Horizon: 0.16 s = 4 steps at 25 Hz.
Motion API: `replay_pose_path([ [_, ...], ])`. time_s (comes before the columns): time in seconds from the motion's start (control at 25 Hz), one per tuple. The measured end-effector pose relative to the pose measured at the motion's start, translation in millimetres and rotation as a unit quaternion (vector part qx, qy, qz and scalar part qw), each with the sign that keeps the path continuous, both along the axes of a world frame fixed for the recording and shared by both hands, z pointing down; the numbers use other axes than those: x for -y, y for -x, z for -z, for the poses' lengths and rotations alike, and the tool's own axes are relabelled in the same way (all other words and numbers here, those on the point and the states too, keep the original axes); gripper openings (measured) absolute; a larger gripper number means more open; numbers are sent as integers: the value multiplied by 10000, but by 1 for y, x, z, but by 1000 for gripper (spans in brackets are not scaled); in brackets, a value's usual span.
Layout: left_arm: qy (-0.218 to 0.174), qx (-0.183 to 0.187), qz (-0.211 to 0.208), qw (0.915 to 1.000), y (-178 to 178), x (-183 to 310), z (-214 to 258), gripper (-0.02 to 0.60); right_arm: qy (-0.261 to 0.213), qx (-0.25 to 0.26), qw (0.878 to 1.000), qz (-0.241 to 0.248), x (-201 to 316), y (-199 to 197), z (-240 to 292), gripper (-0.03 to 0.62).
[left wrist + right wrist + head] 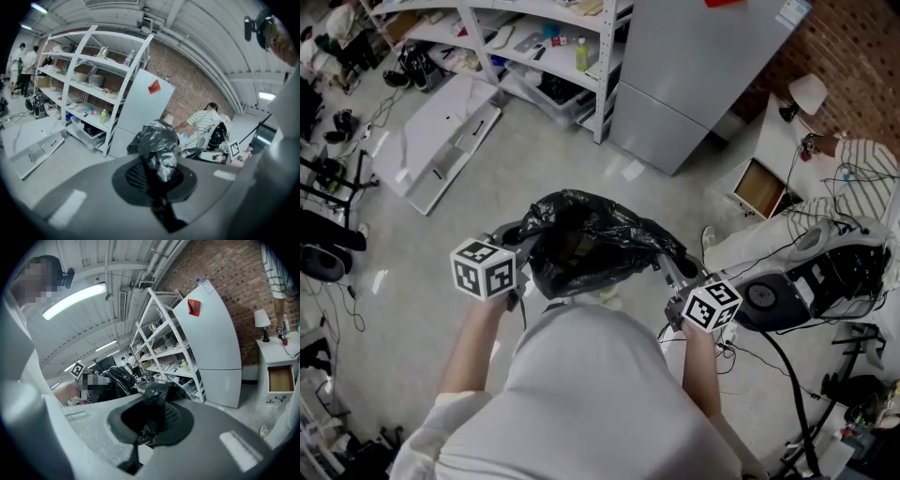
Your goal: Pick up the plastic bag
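Note:
A black plastic bag (586, 246) hangs in the air in front of the person, stretched between both grippers. My left gripper (517, 244) is shut on the bag's left edge; in the left gripper view crumpled black film (158, 154) is pinched between its jaws. My right gripper (667, 270) is shut on the bag's right edge, and the right gripper view shows black bag film (152, 408) clamped between its jaws. The bag's mouth gapes upward between the two grips.
A grey refrigerator (698, 66) and a white shelf rack (534, 37) stand ahead. A white panel (441, 141) lies on the floor at left. A person in a striped shirt (862, 169), cables and equipment (825, 272) crowd the right side.

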<state>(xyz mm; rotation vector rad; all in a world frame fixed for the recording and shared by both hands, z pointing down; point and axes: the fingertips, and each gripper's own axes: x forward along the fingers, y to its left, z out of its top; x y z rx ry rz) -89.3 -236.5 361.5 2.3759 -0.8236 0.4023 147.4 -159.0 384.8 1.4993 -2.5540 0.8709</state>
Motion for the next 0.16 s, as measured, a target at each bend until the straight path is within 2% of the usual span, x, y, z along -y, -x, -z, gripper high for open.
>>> replay_pose_path([
  [0.16,4,4,-7,10000,-1,2,-1,8,3,45,10000,-50,1,-3,-1,3],
])
